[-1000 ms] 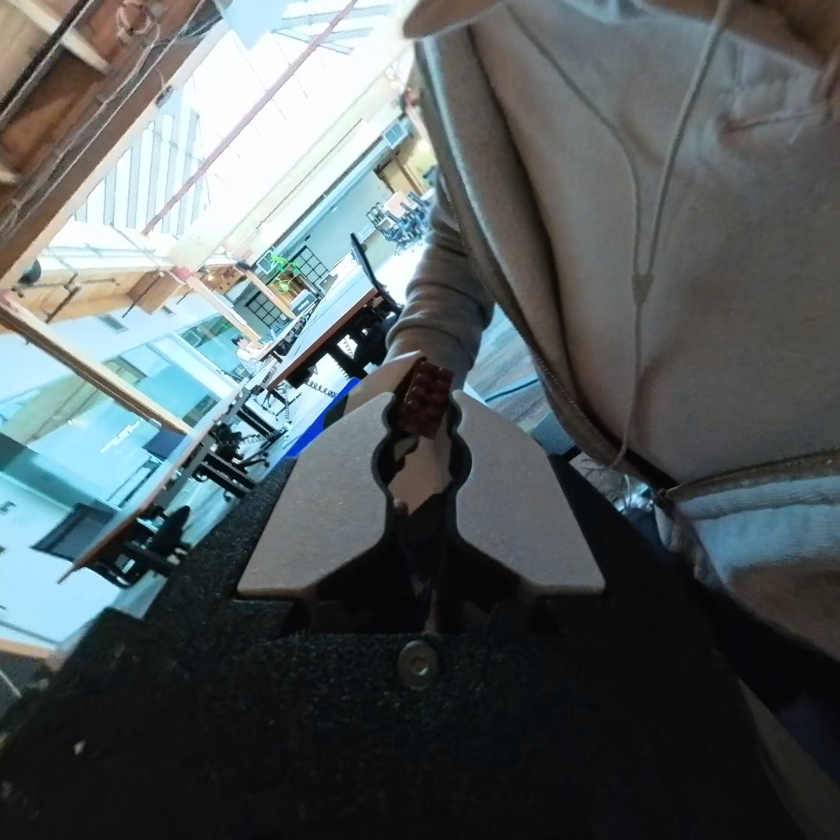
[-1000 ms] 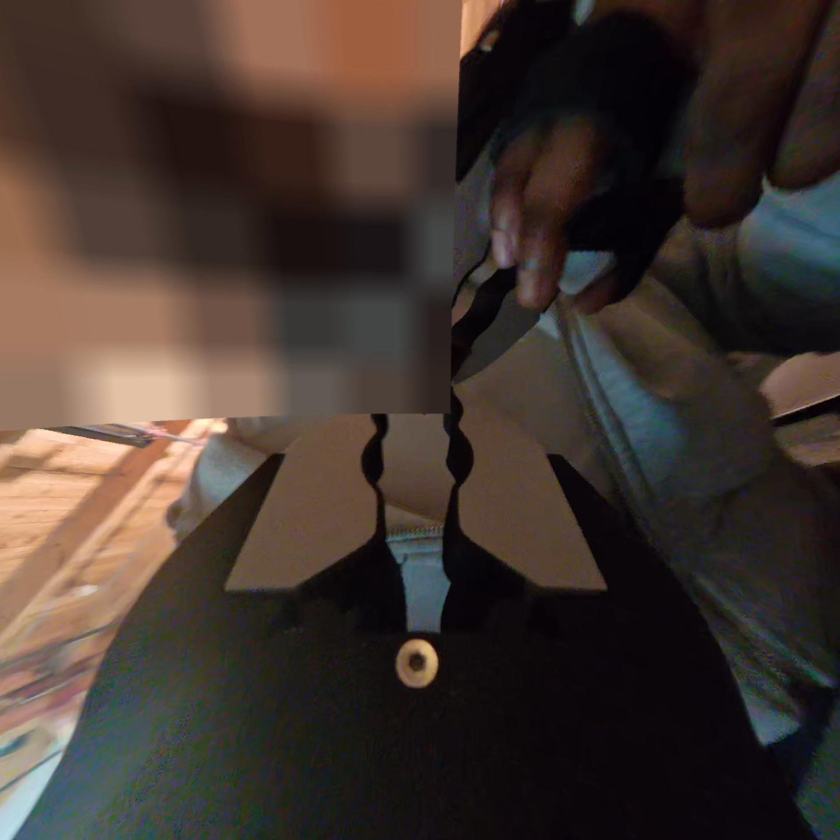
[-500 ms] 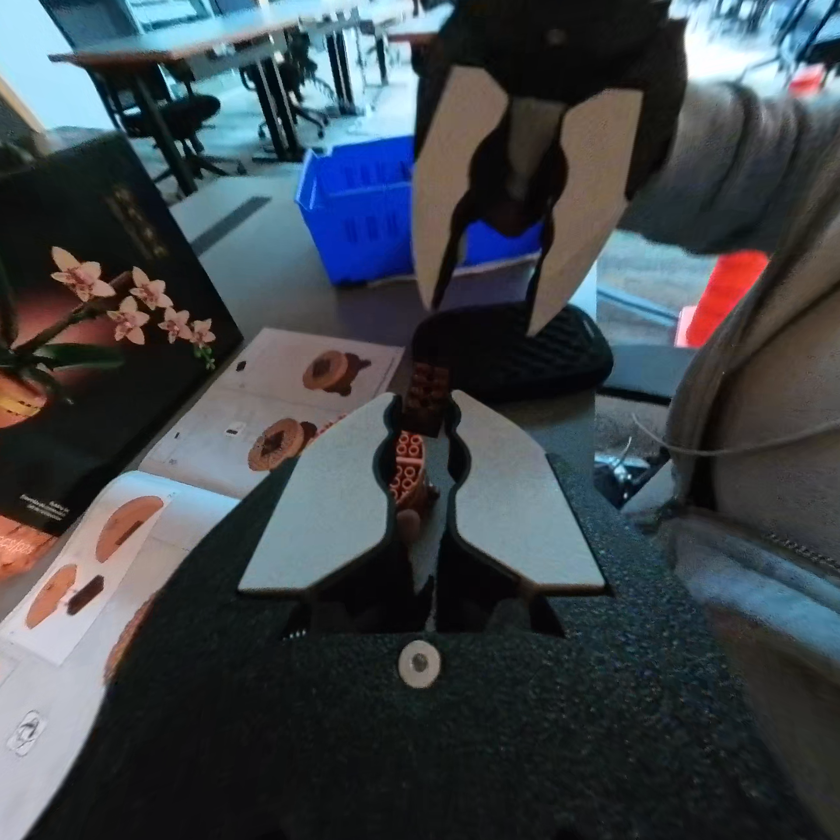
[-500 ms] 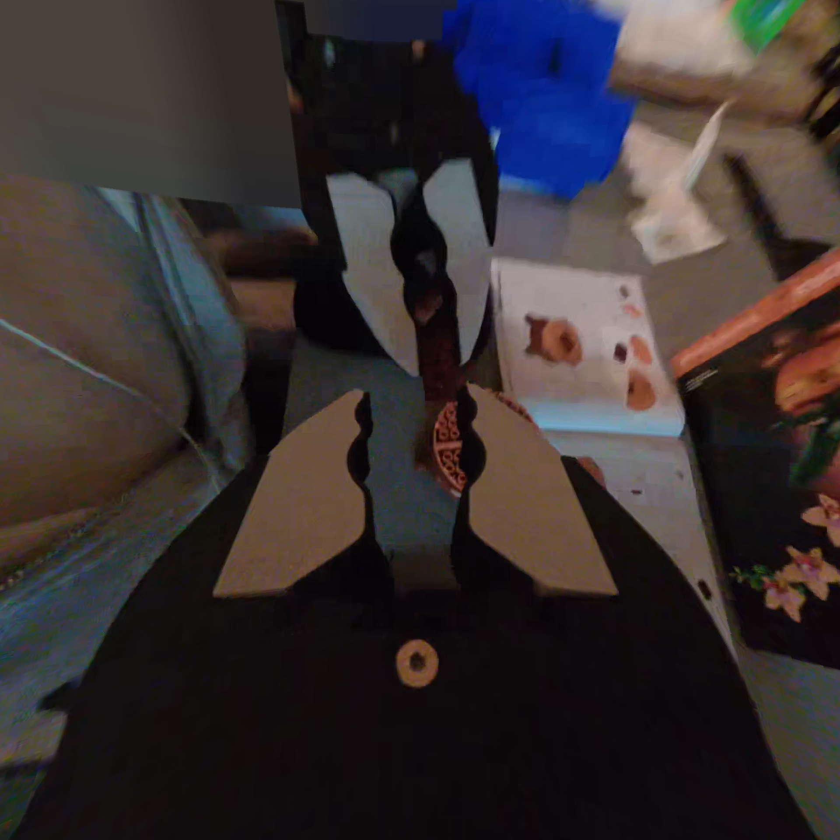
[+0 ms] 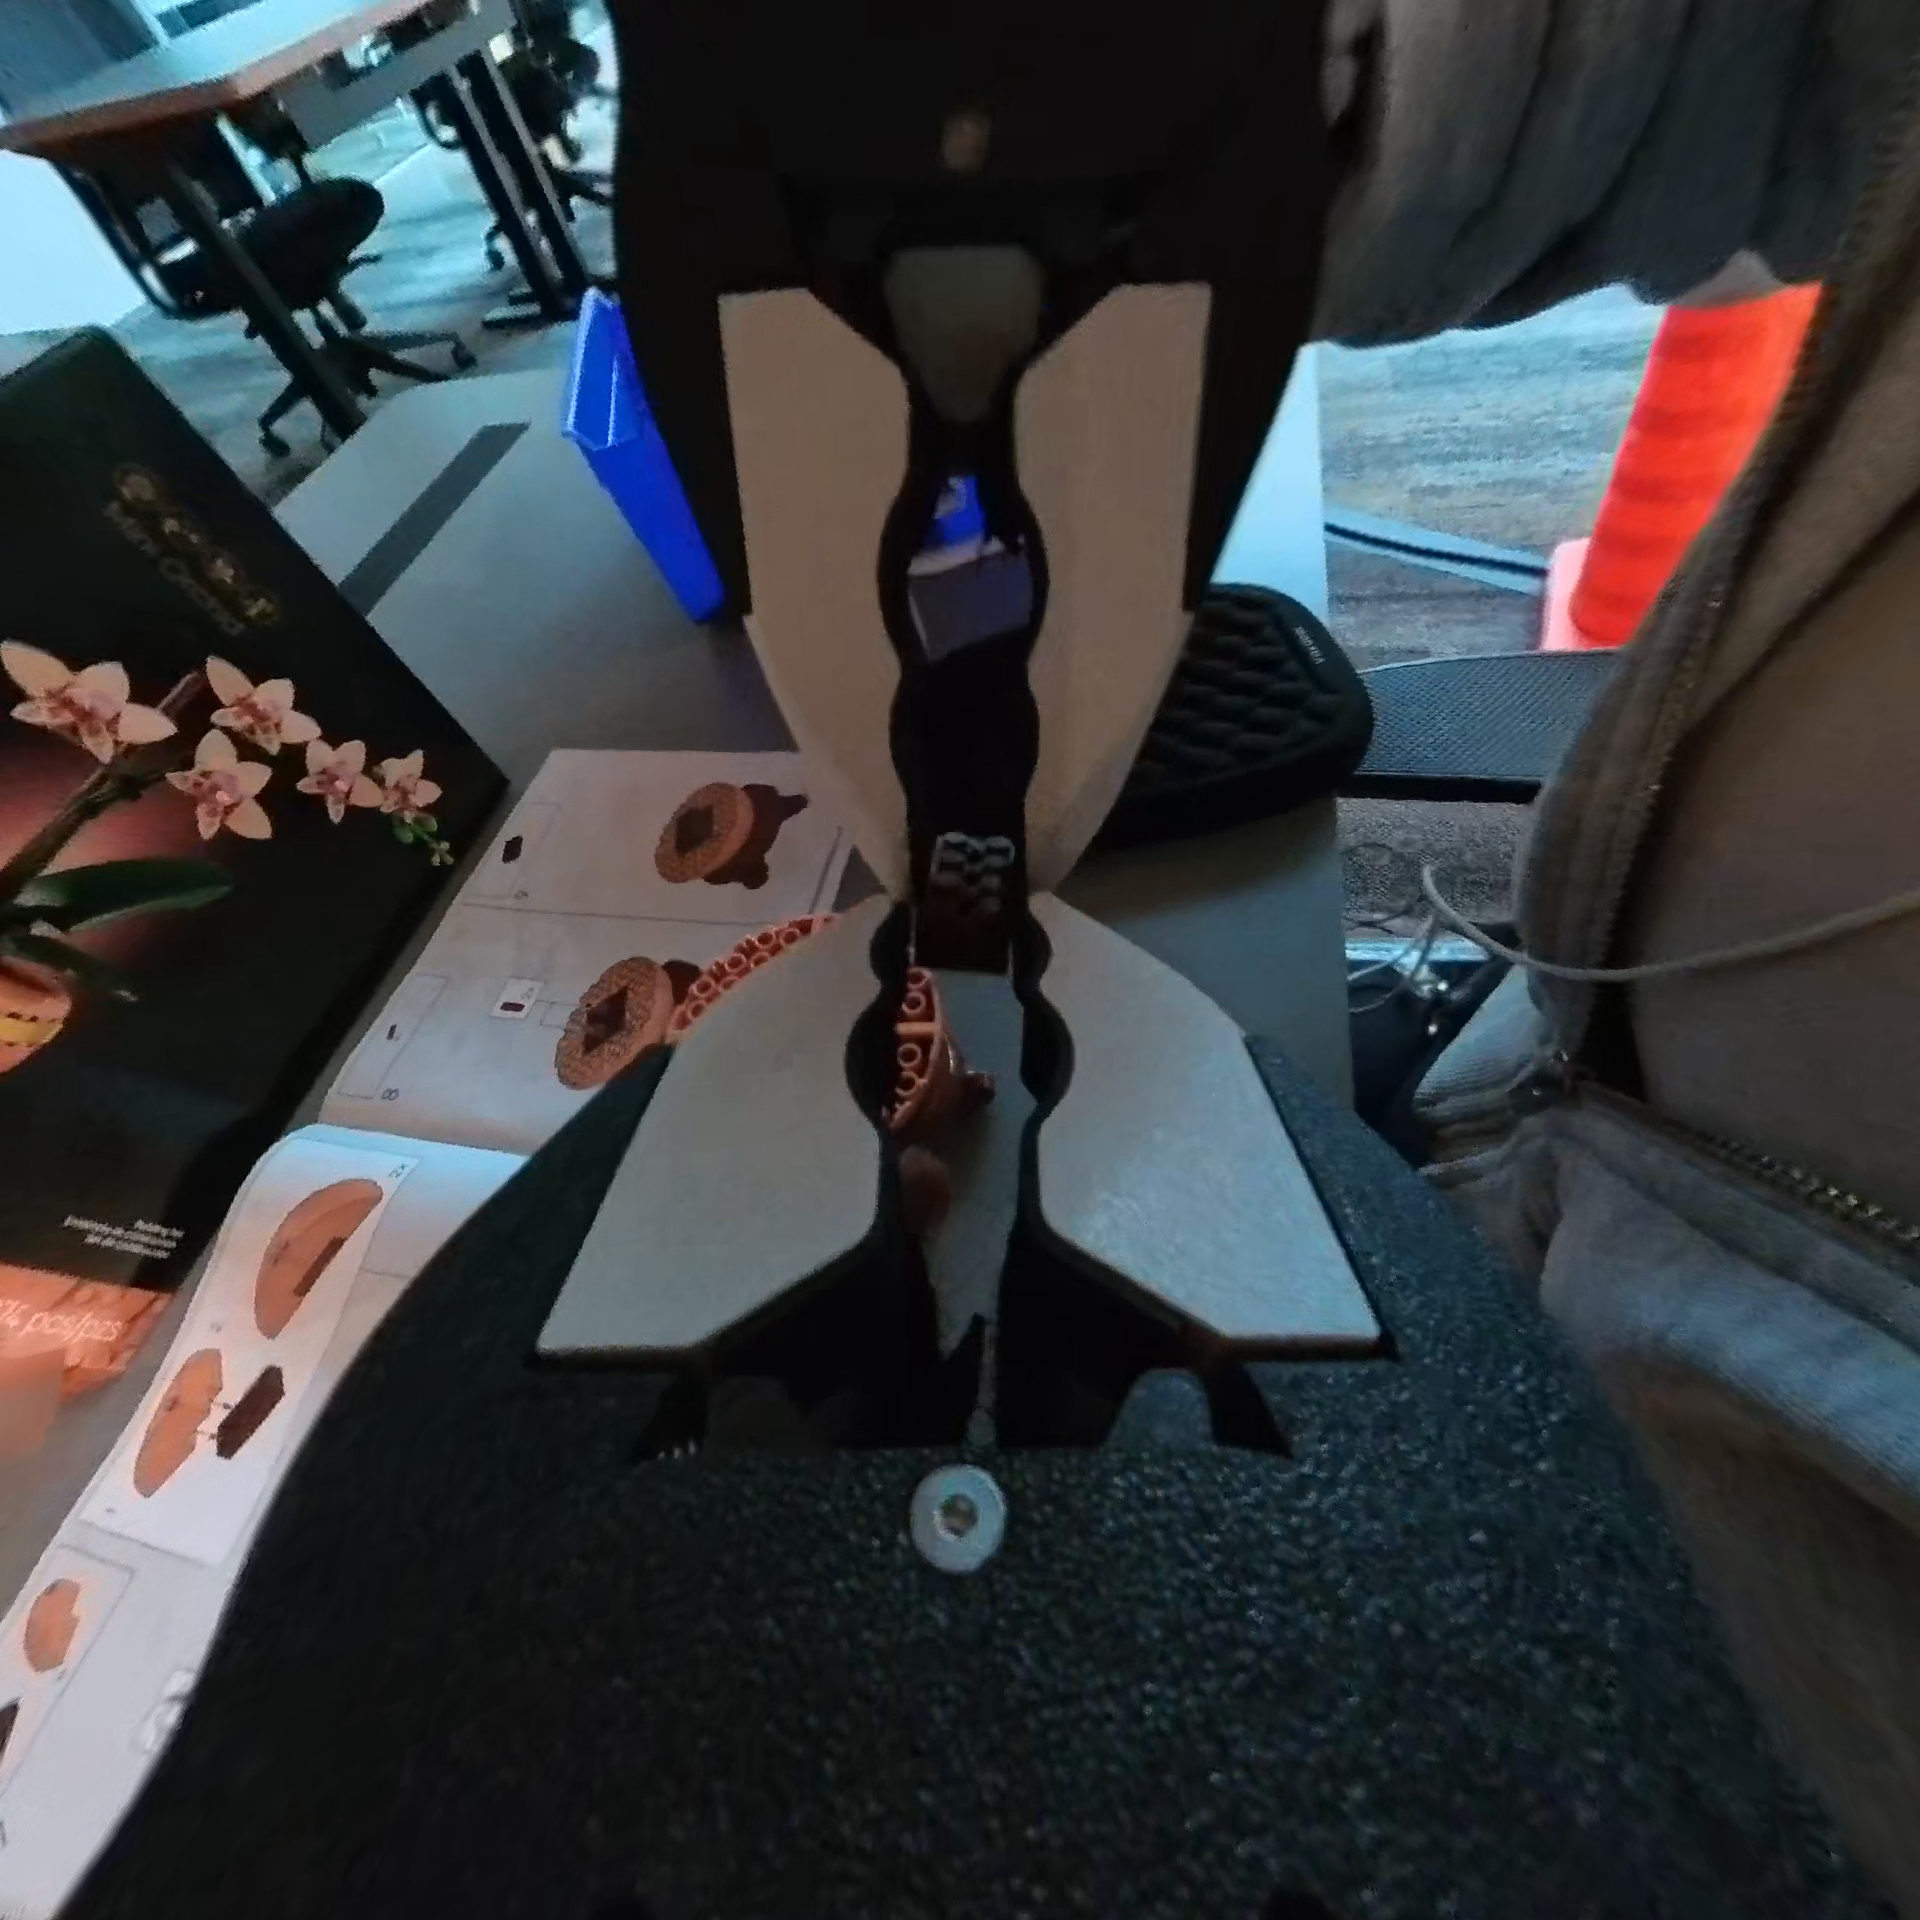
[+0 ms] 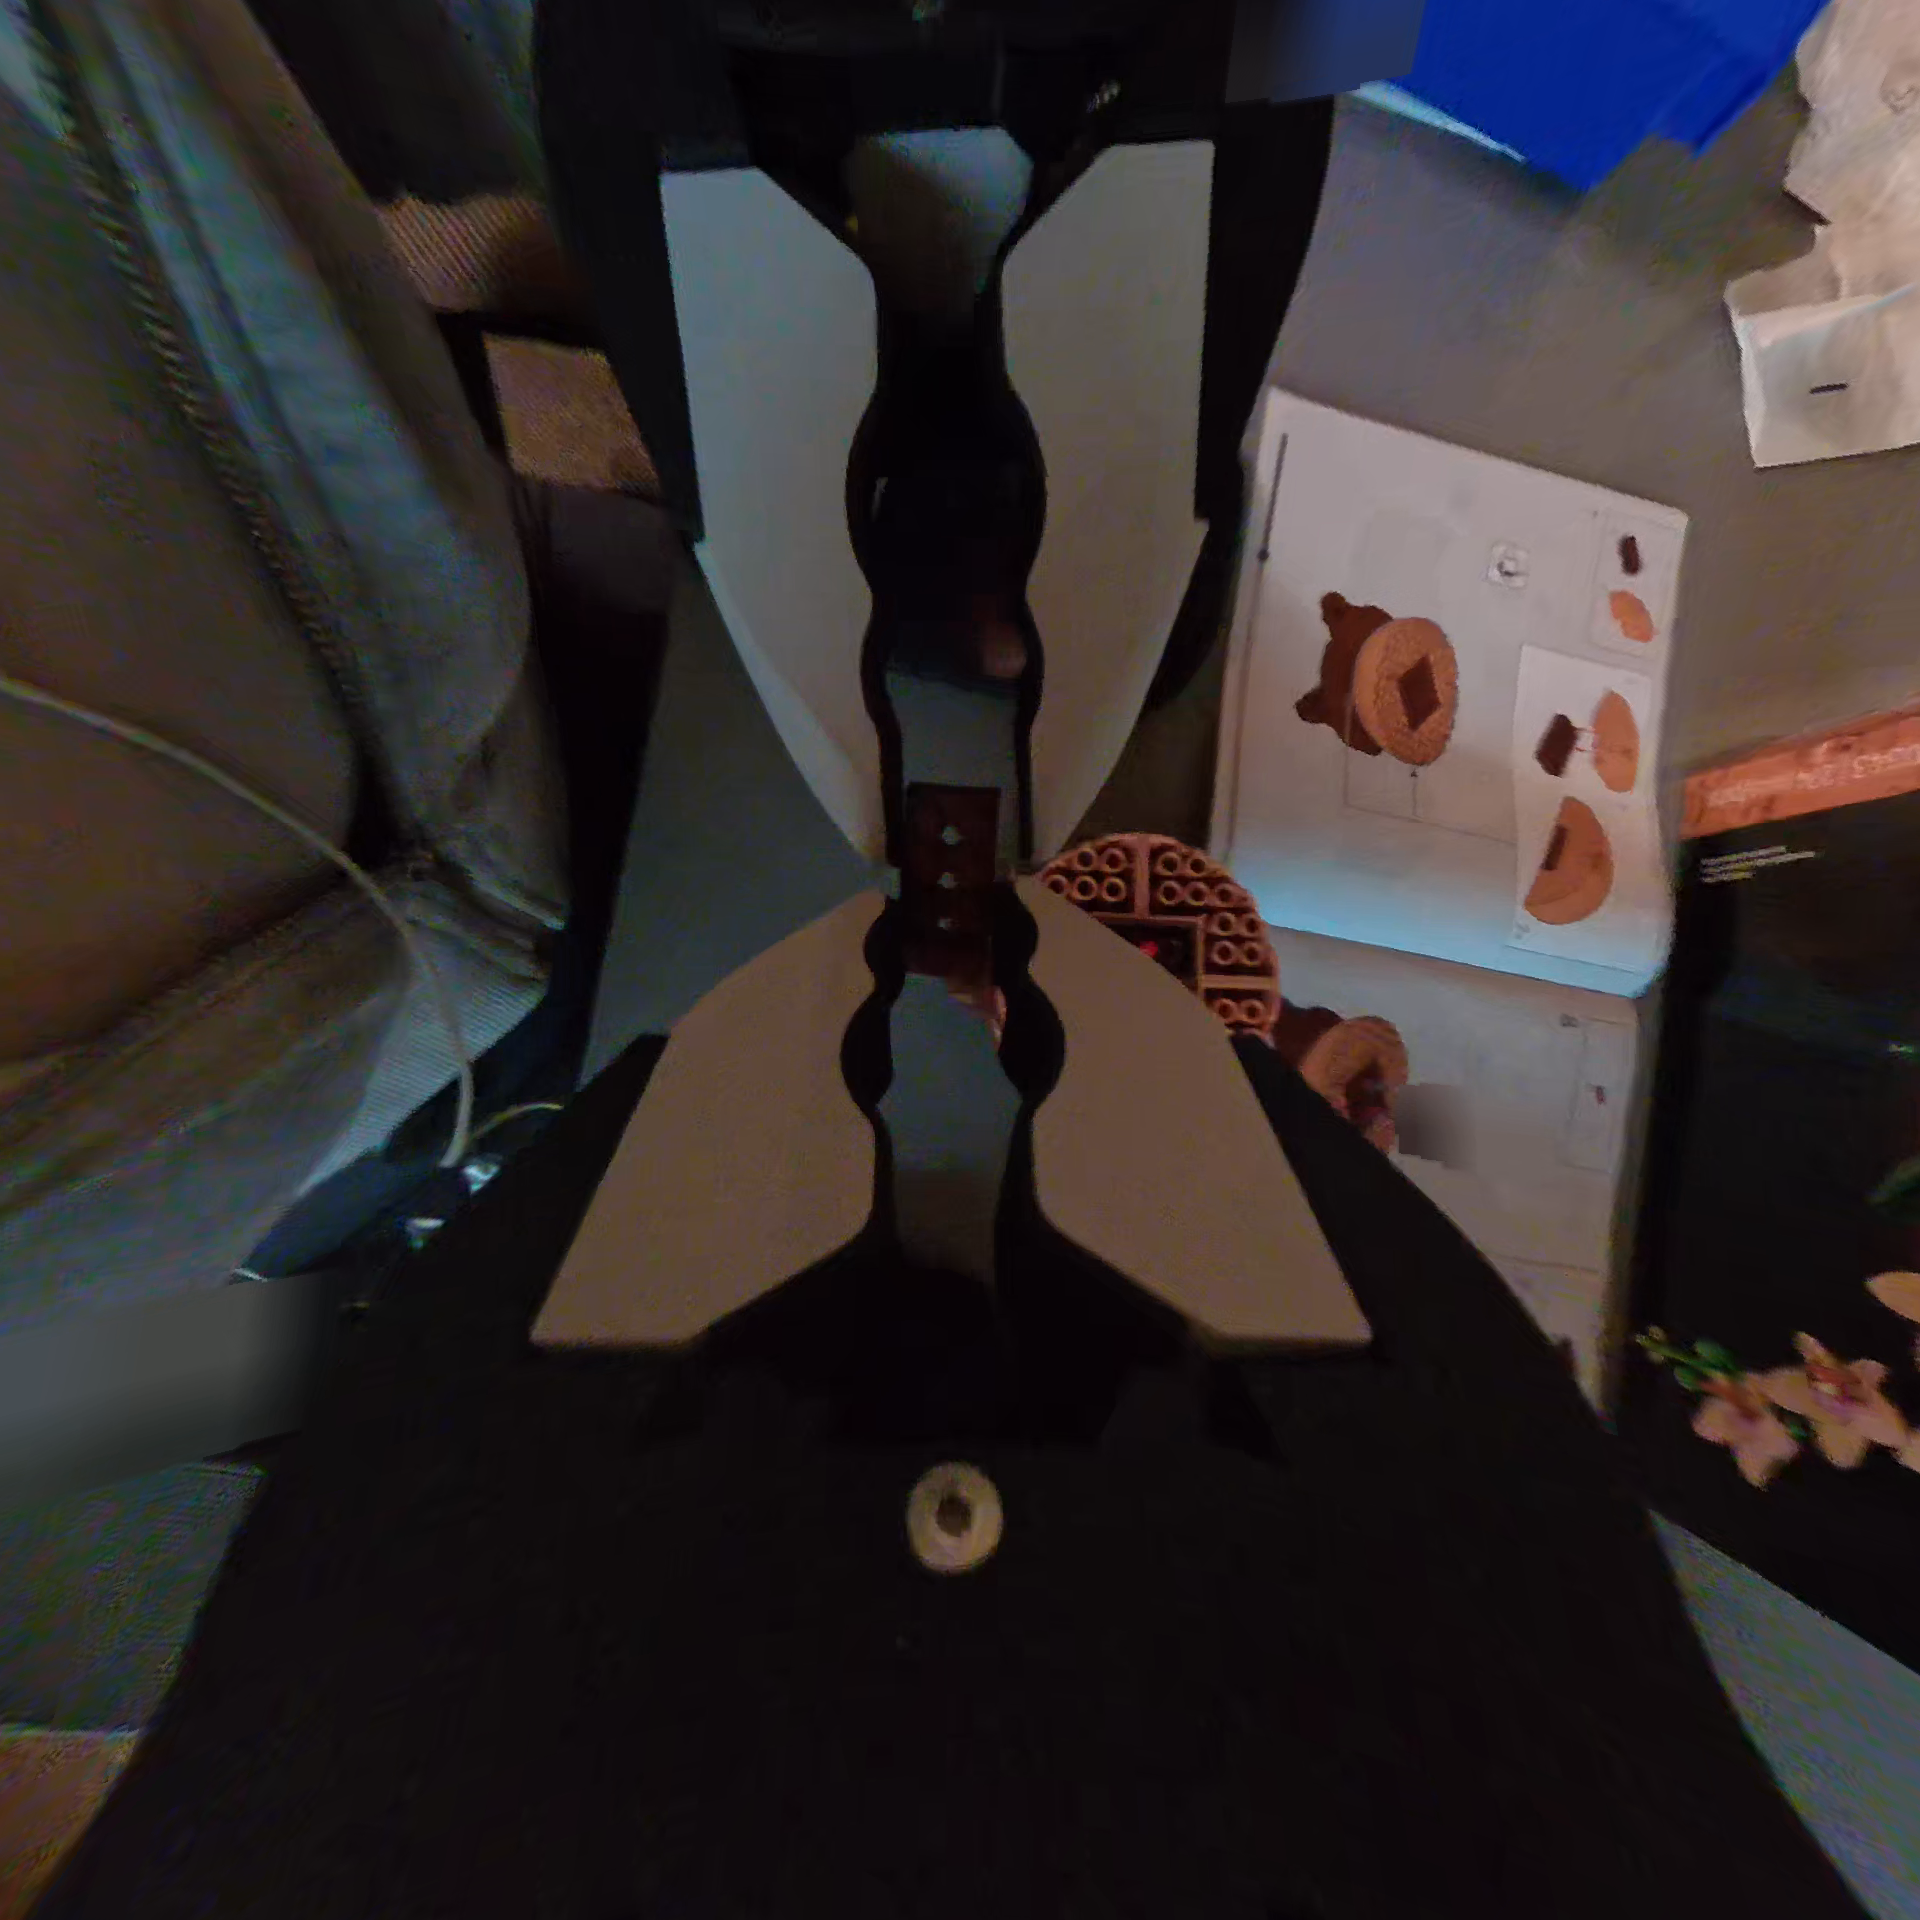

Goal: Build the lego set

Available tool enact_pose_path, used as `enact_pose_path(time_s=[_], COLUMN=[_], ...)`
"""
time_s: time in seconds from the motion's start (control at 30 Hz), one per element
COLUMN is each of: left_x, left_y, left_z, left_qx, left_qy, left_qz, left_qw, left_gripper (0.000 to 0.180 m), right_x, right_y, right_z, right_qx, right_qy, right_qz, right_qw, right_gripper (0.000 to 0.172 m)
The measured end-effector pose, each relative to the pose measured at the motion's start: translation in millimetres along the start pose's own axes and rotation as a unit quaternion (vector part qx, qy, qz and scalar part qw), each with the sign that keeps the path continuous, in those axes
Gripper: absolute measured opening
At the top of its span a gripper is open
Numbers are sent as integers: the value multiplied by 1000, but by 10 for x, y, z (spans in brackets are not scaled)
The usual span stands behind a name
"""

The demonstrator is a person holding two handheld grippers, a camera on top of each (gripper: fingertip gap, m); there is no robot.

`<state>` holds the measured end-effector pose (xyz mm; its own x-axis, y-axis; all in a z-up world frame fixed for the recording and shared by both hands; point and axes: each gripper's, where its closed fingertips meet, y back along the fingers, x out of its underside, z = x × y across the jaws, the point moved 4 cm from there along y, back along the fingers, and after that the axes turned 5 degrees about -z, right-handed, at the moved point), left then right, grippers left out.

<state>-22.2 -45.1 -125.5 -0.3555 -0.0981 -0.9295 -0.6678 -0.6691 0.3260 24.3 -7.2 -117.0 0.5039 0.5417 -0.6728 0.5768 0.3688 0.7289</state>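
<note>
My left gripper (image 5: 958, 920) is shut on a small dark brown studded brick (image 5: 961, 904) held at its fingertips above the table. My right gripper (image 6: 948, 914) faces it tip to tip and is shut on the same brick (image 6: 951, 883) from the other end. In the left wrist view the right gripper (image 5: 961, 868) comes down from the top. In the right wrist view the left gripper (image 6: 951, 821) does the same. Below the brick a round tan brick disc (image 6: 1174, 925) with a dark square centre lies on the grey table (image 5: 1195, 935).
An open instruction booklet (image 5: 665, 883) lies on the table beside a black box with orchid pictures (image 5: 156, 727). A blue basket (image 5: 634, 468) stands farther back. A black mesh pad (image 5: 1247, 707) and a person's grey hooded jacket (image 5: 1714, 935) are at the right. White plastic bags (image 6: 1849, 260) lie beyond the booklet. Only a small space, under 4 cm, lies between the two pairs of fingers. The round tan brick disc (image 6: 1174, 925) is about 9 cm from both grippers' fingertips.
Both grippers swung down from the person's chest to above the table. The right gripper opened, moved onto the brick that the left one held throughout, and shut on it.
</note>
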Motion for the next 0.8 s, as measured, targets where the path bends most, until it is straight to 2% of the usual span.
enact_pose_path(time_s=[0.03,0.13,0.33,0.8], left_x=[7,-10,110,149], left_y=[14,31,-9,-215], left_z=[-10,-69,-138,-194], left_qx=[4,16,38,76], left_qy=[-11,-27,15,35], left_qz=[-5,-32,-36,-34], left_qw=[1000,999,998,996], left_gripper=[23,18,16,20], right_x=[1,8,79,283], right_y=[15,14,-82,-42], right_z=[8,65,143,248], right_qx=[-10,-35,-23,4], right_qy=[-16,-42,-43,-73], right_qz=[-16,-42,-24,-33], right_qw=[1000,998,999,997], right_gripper=[15,15,17,15])
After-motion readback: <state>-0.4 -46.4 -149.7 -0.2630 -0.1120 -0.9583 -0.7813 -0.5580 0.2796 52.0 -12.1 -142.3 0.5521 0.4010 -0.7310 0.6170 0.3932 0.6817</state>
